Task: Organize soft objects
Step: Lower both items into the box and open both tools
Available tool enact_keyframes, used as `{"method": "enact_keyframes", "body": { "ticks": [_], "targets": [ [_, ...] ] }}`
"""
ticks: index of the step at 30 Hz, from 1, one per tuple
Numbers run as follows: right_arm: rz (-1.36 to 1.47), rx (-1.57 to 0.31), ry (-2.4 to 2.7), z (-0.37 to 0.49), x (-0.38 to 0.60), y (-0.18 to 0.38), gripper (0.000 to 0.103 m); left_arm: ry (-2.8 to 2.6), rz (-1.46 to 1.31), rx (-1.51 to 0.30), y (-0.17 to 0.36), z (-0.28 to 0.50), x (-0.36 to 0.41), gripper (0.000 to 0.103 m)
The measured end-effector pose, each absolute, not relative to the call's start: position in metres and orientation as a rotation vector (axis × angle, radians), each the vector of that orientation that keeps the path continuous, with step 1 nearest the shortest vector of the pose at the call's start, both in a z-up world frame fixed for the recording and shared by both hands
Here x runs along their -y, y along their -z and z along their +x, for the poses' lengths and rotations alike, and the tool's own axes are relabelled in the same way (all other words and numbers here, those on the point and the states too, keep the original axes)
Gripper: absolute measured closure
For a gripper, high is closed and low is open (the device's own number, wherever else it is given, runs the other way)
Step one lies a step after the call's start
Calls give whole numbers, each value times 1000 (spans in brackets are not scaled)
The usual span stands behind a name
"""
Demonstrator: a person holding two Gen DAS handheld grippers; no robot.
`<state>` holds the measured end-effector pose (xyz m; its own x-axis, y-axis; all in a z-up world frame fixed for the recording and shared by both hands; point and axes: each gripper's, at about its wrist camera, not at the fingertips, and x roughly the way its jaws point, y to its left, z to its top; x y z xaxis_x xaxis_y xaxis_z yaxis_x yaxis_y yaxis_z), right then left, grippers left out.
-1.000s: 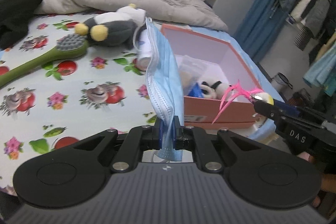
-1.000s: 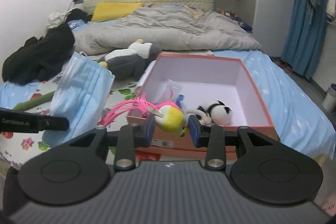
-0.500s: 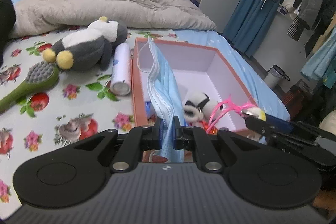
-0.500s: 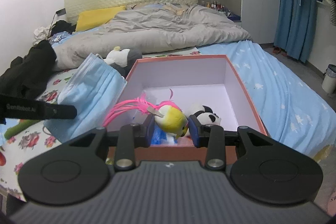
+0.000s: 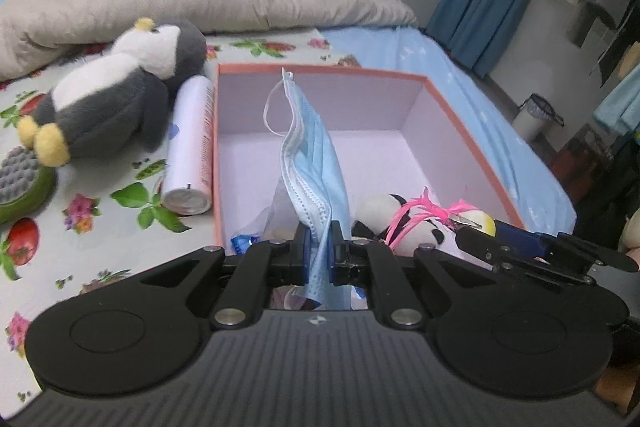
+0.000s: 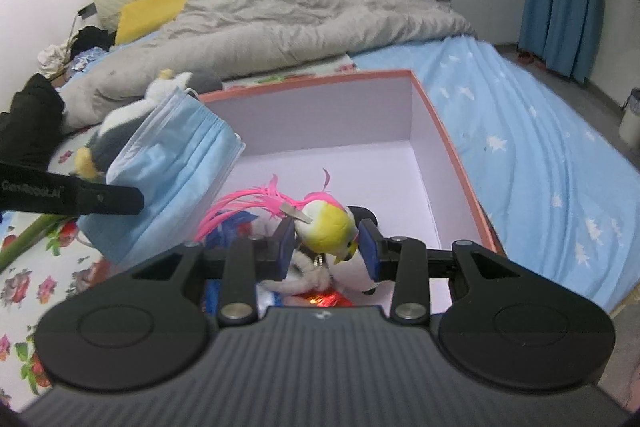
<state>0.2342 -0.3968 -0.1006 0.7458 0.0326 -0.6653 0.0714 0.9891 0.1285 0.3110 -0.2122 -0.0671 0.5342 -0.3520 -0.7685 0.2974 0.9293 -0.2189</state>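
Left gripper [image 5: 320,247]: it is pinching the blue face mask [image 5: 316,163] between tightly closed jaws; the mask is standing up from the fingertips and folding over, one white ear loop hanging off its top edge.

Right gripper [image 6: 326,241]: it is clamping a small yellow-and-white bird toy [image 6: 326,223] between its blue pads; pink feathers are trailing off the toy to the left of the fingers.

Box [image 5: 472,143]: an open box with a salmon-pink rim and pale lilac inside is lying directly ahead of and below both grippers, on the bed.

Box contents: a small panda plush [image 5: 416,227] is sitting at the near end, just under the right gripper's fingertips; a clear bag with something blue in it is lying under the left gripper (most of it is hidden by the fingers).

Mask, from the right wrist view: the face mask [image 6: 172,163] is hanging over the box's left wall, to the left of the bird toy.

Penguin plush [image 5: 116,95]: it is lying on the floral sheet, ahead and to the left of the left gripper, outside the box.

White tube [image 5: 190,143]: it is lying between the penguin and the box's left wall, touching or nearly touching the wall.

Green brush [image 5: 22,183]: it is sitting far left of the left gripper, near the penguin's feet.

Grey duvet [image 6: 304,19]: it is bunching up beyond the box.
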Motion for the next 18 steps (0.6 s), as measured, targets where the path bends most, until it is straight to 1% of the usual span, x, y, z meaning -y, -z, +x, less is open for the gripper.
{"method": "enact_keyframes", "body": {
  "ticks": [6,10,14,16,17,18],
  "targets": [
    [167,-773,30,261,408,124,64,389,-58,-982,94,346,226,93],
    [172,-785,16,270,408,130,63,392,-28,-1012,108,352,228,93],
    [193,-801,14,273,409,135,63,368,-59,-1034,114,355,220,93],
    [201,-810,4,274,409,134,61,354,-70,-1032,112,355,216,86],
    [201,-809,4,274,409,132,59,352,-74,-1034,111,354,215,74],
    [203,-803,5,272,409,130,53,354,-77,-1032,108,353,214,60]
  ]
}}
